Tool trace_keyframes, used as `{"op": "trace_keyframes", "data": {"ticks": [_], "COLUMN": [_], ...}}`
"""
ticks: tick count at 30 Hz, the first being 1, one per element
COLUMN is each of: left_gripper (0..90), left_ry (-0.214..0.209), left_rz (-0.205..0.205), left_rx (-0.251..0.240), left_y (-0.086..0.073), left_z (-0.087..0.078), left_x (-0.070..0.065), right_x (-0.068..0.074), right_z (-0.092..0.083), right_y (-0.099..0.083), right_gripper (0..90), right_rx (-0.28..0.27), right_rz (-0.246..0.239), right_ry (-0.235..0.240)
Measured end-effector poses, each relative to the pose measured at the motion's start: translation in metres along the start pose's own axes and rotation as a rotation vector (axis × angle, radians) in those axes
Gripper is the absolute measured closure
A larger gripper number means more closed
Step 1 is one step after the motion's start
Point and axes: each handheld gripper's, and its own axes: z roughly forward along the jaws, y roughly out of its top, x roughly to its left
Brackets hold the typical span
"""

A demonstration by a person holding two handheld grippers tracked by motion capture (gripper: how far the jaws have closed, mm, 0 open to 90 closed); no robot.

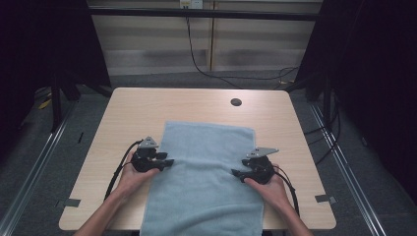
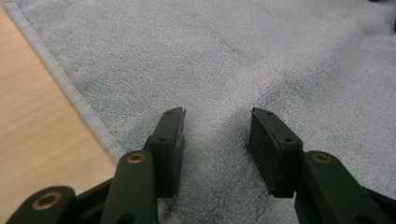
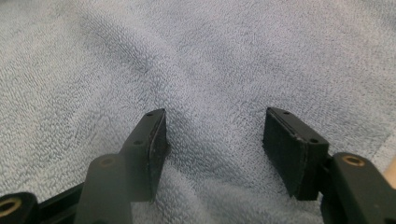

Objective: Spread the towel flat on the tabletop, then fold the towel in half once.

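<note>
Rectangular light-wood tabletop (image 1: 128,113), seen from the high view, carried a pale blue terry-cloth towel (image 1: 206,172) laid flat along its middle; the towel's near end hung over the edge nearest the person, and its far end stopped short of the small dark round grommet hole (image 1: 236,102) in the tabletop. The left gripper (image 1: 167,162) rested at the towel's left edge about midway along its length, and the right gripper (image 1: 237,173) at the right edge opposite, each held in a hand (image 1: 132,178) entering from below. In the left gripper view, the left gripper (image 2: 215,122) stood with its jaws apart over the cloth, a shallow ridge of pile rising between them without being pinched; the hemmed border (image 2: 70,88) ran just beside the jaw on that view's left. In the right gripper view, the right gripper (image 3: 215,122) likewise had its jaws apart, wider, with loose, gently rumpled cloth between them and no pad pressing on it. The towel appeared light, soft and limp, not slippery or fragile: it would likely sag and fold wherever unsupported. The firmest purchase seemed the hemmed side edges, taken symmetrically, with a gathered fold of pile pinched between the pads.
</note>
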Motion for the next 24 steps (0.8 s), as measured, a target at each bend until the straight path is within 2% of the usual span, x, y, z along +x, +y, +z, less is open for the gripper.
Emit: {"op": "trace_keyframes", "data": {"ticks": [2,3,6,8,9,12,17,20,24], "left_gripper": [55.3,55.2,53.5,53.4,53.4,53.1,53.0,53.0,53.1], "left_ry": [-0.001,0.007,-0.011,-0.031,-0.034,-0.052,-0.088,-0.094,-0.092], "left_rz": [0.007,0.009,0.039,0.032,0.042,0.044,0.016,0.021,0.008], "left_rx": [0.007,0.005,0.019,0.021,0.03,0.037,0.059,0.058,0.031], "left_y": [-0.004,-0.007,-0.017,-0.023,-0.025,-0.033,-0.042,-0.044,-0.041], "left_z": [-0.004,-0.007,-0.015,-0.022,-0.024,-0.031,-0.043,-0.045,-0.04], "left_x": [-0.006,-0.01,-0.023,-0.031,-0.034,-0.042,-0.049,-0.051,-0.044], "right_x": [0.005,0.007,0.012,0.015,0.017,0.023,0.04,0.041,0.026], "right_z": [-0.004,-0.007,-0.015,-0.02,-0.023,-0.028,-0.036,-0.038,-0.038], "right_y": [-0.006,-0.009,-0.016,-0.022,-0.024,-0.029,-0.034,-0.031,-0.016], "right_gripper": [40.2,40.2,40.2,40.2,40.2,40.2,38.8,37.0,35.4], "right_rx": [-0.017,-0.015,-0.01,-0.01,-0.01,-0.004,0.024,0.045,-0.007], "right_rz": [0.001,-0.014,-0.003,-0.003,-0.005,-0.012,-0.026,-0.026,0.0], "right_ry": [0.007,0.009,0.032,0.045,0.046,0.055,0.071,0.087,0.071]}}
